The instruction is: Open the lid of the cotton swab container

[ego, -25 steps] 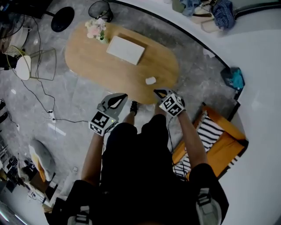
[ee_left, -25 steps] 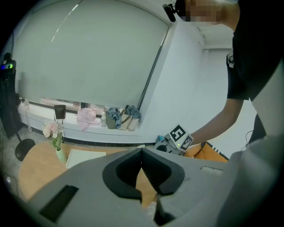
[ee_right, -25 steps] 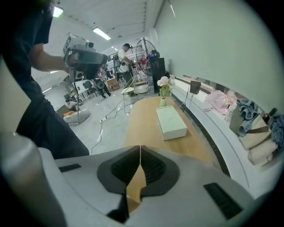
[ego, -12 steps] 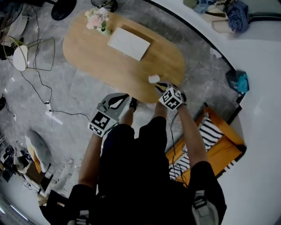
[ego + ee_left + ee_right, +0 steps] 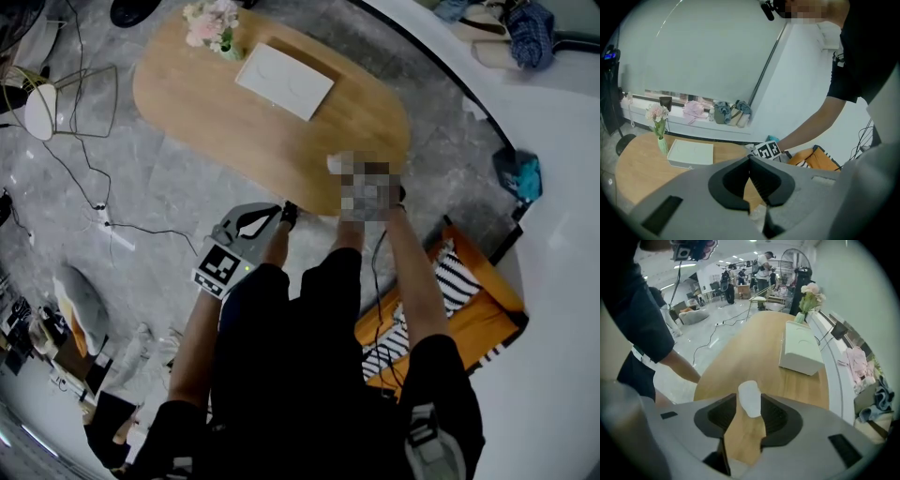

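At the near edge of the table (image 5: 740, 357), the cotton swab container (image 5: 749, 397) lies lengthwise between the 2 just-opened, non-gripping jaws of the right gripper (image 5: 749, 407); the left gripper (image 5: 750, 160), clenched empty, is farther.

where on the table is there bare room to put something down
The table is bare across its middle, between the box and the container, and along its near edge. Its far end is crowded: the vase stands beside the box.

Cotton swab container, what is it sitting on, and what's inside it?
The cotton swab container sits directly on the bare wooden table. Its contents cannot be seen: the white shell covers them.
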`<state>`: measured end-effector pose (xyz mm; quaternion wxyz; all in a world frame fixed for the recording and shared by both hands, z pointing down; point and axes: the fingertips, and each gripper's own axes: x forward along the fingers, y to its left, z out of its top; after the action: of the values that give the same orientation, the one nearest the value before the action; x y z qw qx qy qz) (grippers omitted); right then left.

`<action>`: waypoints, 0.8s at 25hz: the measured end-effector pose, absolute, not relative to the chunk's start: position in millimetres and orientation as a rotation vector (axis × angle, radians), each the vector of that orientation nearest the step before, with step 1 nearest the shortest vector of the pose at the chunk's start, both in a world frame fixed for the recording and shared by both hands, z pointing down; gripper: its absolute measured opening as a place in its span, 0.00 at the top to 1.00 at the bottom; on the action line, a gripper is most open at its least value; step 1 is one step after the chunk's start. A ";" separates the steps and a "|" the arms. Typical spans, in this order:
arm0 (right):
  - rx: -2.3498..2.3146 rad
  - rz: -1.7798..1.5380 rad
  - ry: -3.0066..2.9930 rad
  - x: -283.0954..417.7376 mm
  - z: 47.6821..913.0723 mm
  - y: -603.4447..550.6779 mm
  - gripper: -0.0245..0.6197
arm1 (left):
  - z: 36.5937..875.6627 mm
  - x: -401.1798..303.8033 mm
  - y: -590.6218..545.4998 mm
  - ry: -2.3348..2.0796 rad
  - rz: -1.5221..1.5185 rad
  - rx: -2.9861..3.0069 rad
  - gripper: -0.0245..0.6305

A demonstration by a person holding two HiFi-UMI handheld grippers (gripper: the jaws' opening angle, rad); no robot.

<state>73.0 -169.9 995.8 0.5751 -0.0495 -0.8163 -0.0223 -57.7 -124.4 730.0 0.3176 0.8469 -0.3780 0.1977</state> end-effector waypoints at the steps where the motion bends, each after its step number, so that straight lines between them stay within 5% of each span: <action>1: -0.135 -0.073 -1.899 72.7 1000.2 -169.9 0.72 | 732.6 -57.1 -123.4 -0.992 0.518 2.229 0.96; 7: -0.195 -0.142 -1.855 60.9 1014.5 -170.1 0.65 | 744.7 -55.6 -116.9 -0.982 0.508 2.208 0.96; 20: -0.257 -0.239 -1.779 56.8 1035.7 -168.8 0.69 | 755.3 -63.1 -123.3 -1.027 0.494 2.180 0.96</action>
<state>56.8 -168.8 1035.7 0.6164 -0.1115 -0.7725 -0.1037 -63.1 -123.3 755.3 0.3345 0.8352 -0.3934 0.1894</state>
